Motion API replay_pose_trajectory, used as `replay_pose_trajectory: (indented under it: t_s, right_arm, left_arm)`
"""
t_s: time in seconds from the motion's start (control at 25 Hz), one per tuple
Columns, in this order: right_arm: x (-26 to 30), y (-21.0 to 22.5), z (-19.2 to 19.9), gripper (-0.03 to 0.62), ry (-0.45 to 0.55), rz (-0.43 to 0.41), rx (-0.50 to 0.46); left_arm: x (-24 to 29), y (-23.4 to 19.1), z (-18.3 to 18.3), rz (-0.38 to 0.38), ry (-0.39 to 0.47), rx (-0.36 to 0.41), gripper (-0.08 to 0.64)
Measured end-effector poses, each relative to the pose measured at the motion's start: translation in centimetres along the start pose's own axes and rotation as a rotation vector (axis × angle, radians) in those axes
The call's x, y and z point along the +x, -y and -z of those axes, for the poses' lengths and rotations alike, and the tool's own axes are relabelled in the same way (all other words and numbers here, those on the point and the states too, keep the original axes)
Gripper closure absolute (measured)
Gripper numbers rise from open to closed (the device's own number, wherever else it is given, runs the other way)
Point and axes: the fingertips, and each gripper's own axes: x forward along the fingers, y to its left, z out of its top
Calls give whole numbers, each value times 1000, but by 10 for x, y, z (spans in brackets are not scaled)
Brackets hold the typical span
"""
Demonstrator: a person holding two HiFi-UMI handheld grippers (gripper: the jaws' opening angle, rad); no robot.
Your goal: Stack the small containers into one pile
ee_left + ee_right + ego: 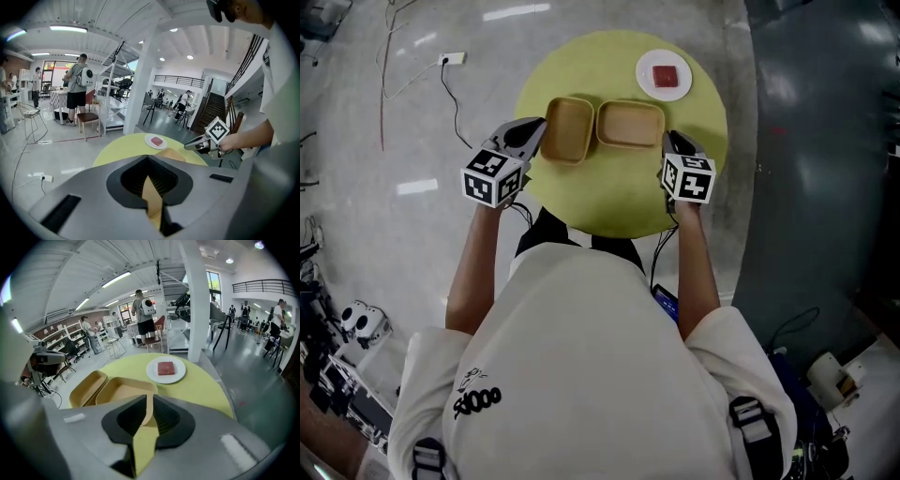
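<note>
Two tan containers sit side by side on the round yellow table (619, 202). The left container (567, 129) (88, 387) is tilted, with its right side against the right container (630, 124) (124, 390). My left gripper (539, 131) (150, 161) is shut on the left container's left wall, which shows as a tan strip (151, 192) between its jaws. At the right container's right end is my right gripper (670, 141) (148, 404). Its jaws stand slightly open, with the container's rim in the narrow gap and no pad seen pressing on it.
A white plate (664, 75) (165, 369) with a red block lies at the table's far right. The table's near edge runs just in front of both hands. A cable and socket (450, 59) lie on the floor at the left. People and chairs stand far off.
</note>
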Motion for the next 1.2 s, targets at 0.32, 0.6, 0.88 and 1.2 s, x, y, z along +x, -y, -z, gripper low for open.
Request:
replay_pose_trajectory:
  t_s: [0.32, 0.6, 0.88, 1.2]
  right_arm:
    - [28, -2, 36, 509, -105, -8, 91]
    - [39, -3, 47, 516, -128, -4, 197]
    - [39, 3, 46, 563, -128, 20, 233]
    - [9, 13, 12, 565, -58, 40, 209]
  left_arm:
    - [-16, 10, 21, -33, -11, -25, 554]
    - [-25, 11, 47, -58, -22, -60, 554]
    - [-34, 13, 49, -58, -6, -61, 554]
    - [-54, -9, 34, -73, 62, -50, 554]
